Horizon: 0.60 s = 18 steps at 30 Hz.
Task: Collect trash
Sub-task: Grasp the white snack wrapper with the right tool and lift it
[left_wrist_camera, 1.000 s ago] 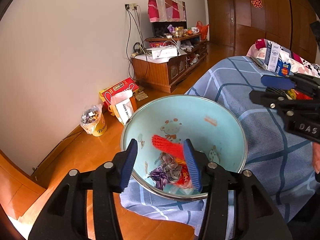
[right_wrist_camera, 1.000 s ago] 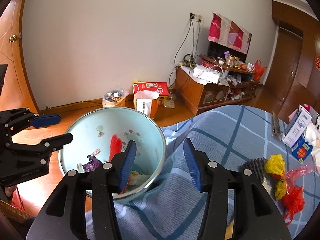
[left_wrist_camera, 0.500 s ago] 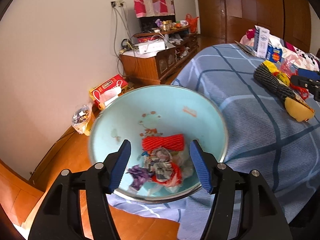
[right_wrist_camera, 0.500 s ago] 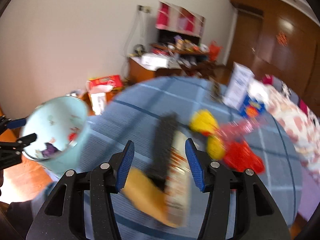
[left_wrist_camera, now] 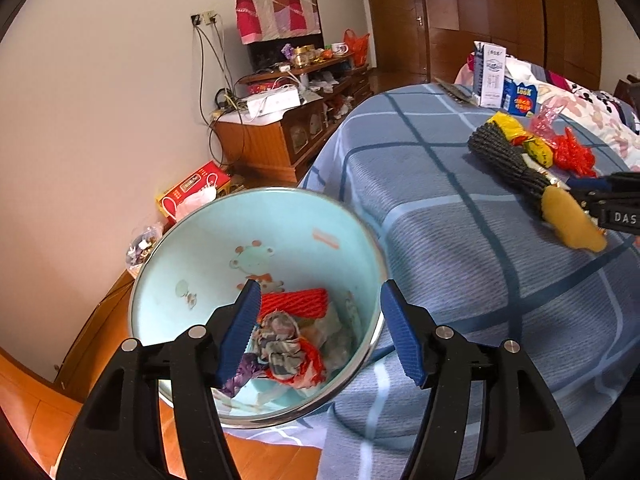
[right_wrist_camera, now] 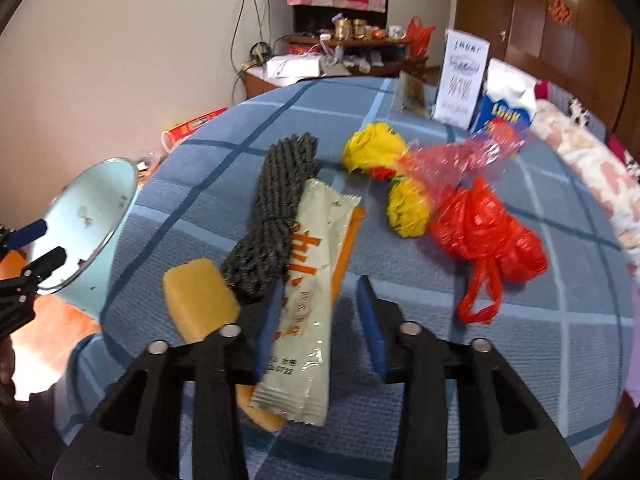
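Observation:
A light blue basin [left_wrist_camera: 224,248] tilts at the bed's edge, with crumpled wrappers and a red foam net [left_wrist_camera: 294,304] inside. My left gripper [left_wrist_camera: 316,304] is open: one finger hangs over the trash, the other outside the rim, and neither pad presses. My right gripper [right_wrist_camera: 320,284] is over the bed with its jaws closing. A cream snack wrapper [right_wrist_camera: 308,256] with orange print lies between them, touching only the left pad. A yellow sponge [right_wrist_camera: 200,300] and a dark grey cord bundle [right_wrist_camera: 276,208] lie beside it. The left wrist view shows the right gripper [left_wrist_camera: 580,192] by the sponge [left_wrist_camera: 572,224].
On the blue checked bedcover [left_wrist_camera: 440,248] also lie yellow bags [right_wrist_camera: 374,152], pink cellophane [right_wrist_camera: 456,160] and a red bag [right_wrist_camera: 484,232]. Cartons [right_wrist_camera: 462,80] stand at the far side. A wooden cabinet [left_wrist_camera: 276,140], a red box [left_wrist_camera: 192,188] and a floor bin [left_wrist_camera: 142,244] line the wall.
My right gripper swung from above the basin to the trash on the bed, dropped over the cream wrapper and narrowed its jaws. The left gripper's jaws widened by the basin.

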Available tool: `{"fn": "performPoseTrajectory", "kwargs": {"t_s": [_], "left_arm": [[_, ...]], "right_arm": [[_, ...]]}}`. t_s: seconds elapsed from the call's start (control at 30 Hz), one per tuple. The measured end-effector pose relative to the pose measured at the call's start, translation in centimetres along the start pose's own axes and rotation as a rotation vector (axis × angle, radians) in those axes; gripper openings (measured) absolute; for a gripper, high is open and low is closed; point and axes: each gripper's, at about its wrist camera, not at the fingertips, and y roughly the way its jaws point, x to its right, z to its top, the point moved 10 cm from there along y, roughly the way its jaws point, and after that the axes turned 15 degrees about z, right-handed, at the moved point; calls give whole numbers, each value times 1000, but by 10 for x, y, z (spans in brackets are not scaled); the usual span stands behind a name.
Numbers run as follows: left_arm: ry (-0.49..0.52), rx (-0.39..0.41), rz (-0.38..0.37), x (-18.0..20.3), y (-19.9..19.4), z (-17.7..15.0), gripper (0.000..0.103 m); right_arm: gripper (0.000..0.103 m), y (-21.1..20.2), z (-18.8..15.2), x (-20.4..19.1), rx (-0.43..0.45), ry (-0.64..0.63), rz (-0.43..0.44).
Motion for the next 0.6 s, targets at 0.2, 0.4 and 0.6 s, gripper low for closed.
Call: {"fn": "performPoseTrajectory", "kwargs": {"t_s": [0.2,0.4,0.6], "left_arm": [[6,8,-11,5,-4,2,61],[5,13,-25,12,-7,6,61],[24,40,-73,37,-21,16,61]], "right_arm": [[27,2,-5,-2,-15,29,45],[26,-32,2,-6,92,18,29],[26,-71,0,9,155,17,-26]]}}
